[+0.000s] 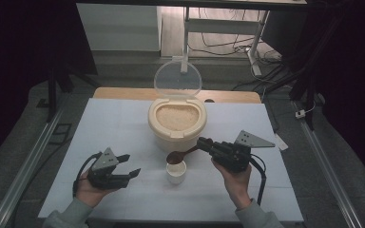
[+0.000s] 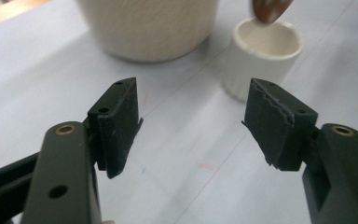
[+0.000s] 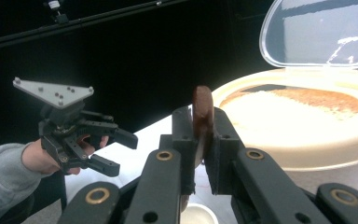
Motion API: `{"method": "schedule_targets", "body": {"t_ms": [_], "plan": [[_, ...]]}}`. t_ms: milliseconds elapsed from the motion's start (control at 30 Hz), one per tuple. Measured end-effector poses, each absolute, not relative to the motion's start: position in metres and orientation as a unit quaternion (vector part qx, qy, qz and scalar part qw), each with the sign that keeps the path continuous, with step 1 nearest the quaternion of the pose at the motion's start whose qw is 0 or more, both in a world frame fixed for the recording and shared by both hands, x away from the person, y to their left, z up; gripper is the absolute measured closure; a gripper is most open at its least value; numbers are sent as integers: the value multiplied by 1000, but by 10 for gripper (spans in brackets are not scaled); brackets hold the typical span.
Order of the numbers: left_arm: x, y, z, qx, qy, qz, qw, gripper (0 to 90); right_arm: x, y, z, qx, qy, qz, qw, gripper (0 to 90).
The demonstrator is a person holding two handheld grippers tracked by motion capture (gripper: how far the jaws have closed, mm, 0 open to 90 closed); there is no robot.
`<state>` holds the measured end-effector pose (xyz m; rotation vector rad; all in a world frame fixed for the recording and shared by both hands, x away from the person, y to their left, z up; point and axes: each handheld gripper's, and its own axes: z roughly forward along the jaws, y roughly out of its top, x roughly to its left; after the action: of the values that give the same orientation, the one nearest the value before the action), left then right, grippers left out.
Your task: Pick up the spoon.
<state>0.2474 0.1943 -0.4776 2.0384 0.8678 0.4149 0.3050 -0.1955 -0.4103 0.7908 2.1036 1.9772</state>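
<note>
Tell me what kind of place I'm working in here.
Probably a lab recording rig rather than a kitchen: a white table hemmed by dark curtains, metal rails along the floor, loose cables behind. On it, a rice container and small cup.

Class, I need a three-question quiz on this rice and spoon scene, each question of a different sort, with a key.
1. True or false: the rice container's lid stands open.
2. What does the right gripper hold? A) cup B) spoon C) lid
3. Fill in: the spoon's bowl hangs over the white ____.

Extra note: the left gripper is open and holds nothing.

Key: 1 true; 2 B; 3 cup.
</note>
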Motion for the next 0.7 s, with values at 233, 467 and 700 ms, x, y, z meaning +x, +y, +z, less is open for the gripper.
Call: {"method": "schedule_targets", "body": {"t_ms": [233, 467, 700], "plan": [[243, 217, -494, 804, 376, 165, 429, 323, 306, -203, -406, 265, 697, 661, 85, 828], [247, 223, -505, 805, 390, 158, 419, 299, 305, -210, -399, 264, 690, 668, 91, 827], [247, 224, -506, 804, 393, 160, 416, 275, 305, -218, -393, 264, 680, 676, 100, 828]]}}
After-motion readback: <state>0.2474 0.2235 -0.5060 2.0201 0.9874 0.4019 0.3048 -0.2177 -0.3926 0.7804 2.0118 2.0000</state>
